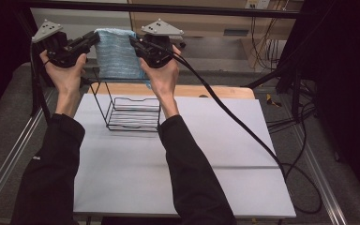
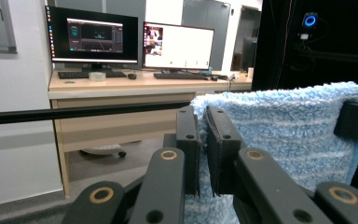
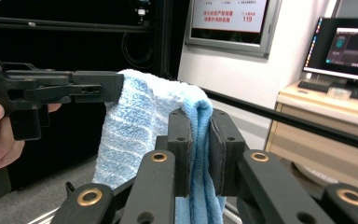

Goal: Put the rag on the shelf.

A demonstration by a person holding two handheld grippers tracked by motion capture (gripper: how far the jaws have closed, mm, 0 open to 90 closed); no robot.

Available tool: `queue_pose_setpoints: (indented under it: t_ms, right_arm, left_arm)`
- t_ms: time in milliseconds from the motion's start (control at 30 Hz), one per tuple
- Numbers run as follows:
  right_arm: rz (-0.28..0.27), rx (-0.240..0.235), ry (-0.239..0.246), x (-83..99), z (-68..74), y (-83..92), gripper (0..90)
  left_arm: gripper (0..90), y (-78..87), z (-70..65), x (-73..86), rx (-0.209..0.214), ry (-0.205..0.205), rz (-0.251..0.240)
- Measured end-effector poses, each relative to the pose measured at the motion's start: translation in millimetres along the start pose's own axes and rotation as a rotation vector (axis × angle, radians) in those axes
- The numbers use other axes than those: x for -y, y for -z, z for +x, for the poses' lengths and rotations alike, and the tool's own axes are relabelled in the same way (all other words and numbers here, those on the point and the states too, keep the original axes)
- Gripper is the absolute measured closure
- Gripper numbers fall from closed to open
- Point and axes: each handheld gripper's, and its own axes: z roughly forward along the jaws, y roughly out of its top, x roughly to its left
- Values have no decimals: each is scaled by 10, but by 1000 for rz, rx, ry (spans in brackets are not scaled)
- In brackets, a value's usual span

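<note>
A light blue fluffy towel [image 1: 116, 54] hangs spread out in the air above the far end of the table, held by its two top corners. My left gripper [image 1: 93, 38] is shut on the left corner; in the left gripper view the jaws pinch the towel's [image 2: 284, 130] edge at my left gripper [image 2: 204, 154]. My right gripper [image 1: 135, 42] is shut on the right corner, and the right gripper view has the towel [image 3: 140, 126] fold squeezed in my right gripper [image 3: 199, 154]. A black wire basket [image 1: 133, 112] stands on the table below the towel.
The white table [image 1: 215, 159] stretches toward the near edge, with a wooden strip [image 1: 225, 91] at the far side. A black cable [image 1: 234, 122] trails from the right gripper across the table. A dark frame bar [image 1: 168, 8] runs overhead at the back. Desks with monitors [image 2: 130, 39] stand beyond.
</note>
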Motion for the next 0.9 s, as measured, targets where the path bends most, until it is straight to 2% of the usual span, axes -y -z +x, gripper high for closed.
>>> queue_pose_setpoints:
  t_ms: [267,467,600,800,900]
  right_arm:
    - [23,-30,-37,233,-41,37,804]
    - [44,-63,-57,391,-5,89,803]
    - [57,-68,-53,441,14,114,802]
    - [52,-80,-52,492,25,181,800]
    - [57,-98,-35,502,57,209,796]
  left_arm:
    - [841,67,6,212,46,-3,21]
    - [841,168,0,340,71,-12,32]
    - [841,233,1,399,85,-14,46]
    - [840,336,-16,430,106,-26,33]
    - [839,385,-25,453,112,-34,40]
